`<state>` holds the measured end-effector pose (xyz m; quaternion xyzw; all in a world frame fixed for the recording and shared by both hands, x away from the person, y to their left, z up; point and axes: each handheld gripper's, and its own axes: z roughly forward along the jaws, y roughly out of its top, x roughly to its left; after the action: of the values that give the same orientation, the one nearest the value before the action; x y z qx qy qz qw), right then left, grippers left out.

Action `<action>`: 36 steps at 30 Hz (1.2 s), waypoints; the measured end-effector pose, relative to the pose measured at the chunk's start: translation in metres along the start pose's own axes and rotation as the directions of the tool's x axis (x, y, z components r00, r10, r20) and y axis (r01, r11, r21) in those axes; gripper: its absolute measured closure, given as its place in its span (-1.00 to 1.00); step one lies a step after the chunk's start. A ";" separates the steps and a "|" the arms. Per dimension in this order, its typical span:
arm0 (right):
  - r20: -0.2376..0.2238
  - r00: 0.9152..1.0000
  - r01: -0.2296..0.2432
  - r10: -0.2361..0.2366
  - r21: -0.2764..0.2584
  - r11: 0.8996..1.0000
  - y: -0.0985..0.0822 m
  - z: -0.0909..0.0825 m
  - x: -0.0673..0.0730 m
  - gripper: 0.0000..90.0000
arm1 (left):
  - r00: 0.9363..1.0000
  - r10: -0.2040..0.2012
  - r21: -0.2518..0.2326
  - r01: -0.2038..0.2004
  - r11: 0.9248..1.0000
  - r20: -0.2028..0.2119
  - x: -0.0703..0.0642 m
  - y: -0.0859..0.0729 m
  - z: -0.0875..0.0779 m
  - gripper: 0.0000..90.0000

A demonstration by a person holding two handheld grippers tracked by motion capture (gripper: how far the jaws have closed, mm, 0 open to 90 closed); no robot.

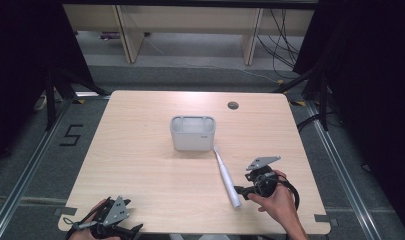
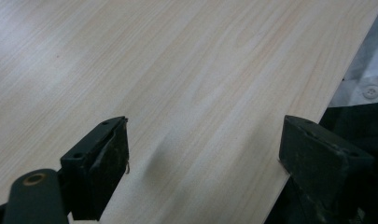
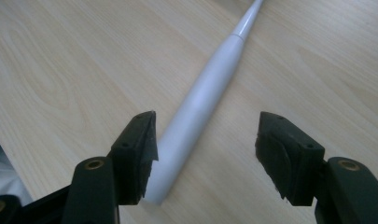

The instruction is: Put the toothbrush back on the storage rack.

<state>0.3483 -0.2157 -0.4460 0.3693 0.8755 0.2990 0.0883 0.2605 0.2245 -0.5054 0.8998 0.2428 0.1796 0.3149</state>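
— R gripper (image 3: 206, 149)?
— Jaws apart, not gripping. White toothbrush (image 3: 196, 121) lies flat on the bench (image 1: 140, 165); its butt end sits between them, hard by one jaw (touching? can't tell).
— L gripper (image 2: 205, 154)?
— Wide open at the near edge, nothing in it. Farther back: grey bin (image 1: 192, 133), brush tip just beside it.

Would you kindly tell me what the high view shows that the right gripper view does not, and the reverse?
High view alone: the grey container standing upright at the table's middle, the left gripper at the near edge, and the brush-head end beside the container. Right gripper view alone: the right gripper jaws standing apart, the handle's butt between them, close to one jaw. Both share the white electric toothbrush lying on the wooden table.
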 end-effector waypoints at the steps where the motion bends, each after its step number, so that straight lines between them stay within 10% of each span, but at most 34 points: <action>1: 0.009 1.000 -0.011 0.011 0.006 1.000 0.003 0.001 0.001 -0.13 | 1.000 -0.006 0.000 0.006 1.000 0.001 -0.001 0.000 0.000 -0.65; 36: -0.014 1.000 0.027 -0.024 0.290 0.957 0.056 0.059 -0.008 0.00 | 1.000 0.007 0.000 -0.007 1.000 0.008 -0.001 0.000 0.000 -0.65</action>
<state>0.4095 -0.1635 -0.4617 0.3653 0.9150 0.1683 0.0324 0.2601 0.2240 -0.5054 0.9014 0.2383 0.1769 0.3153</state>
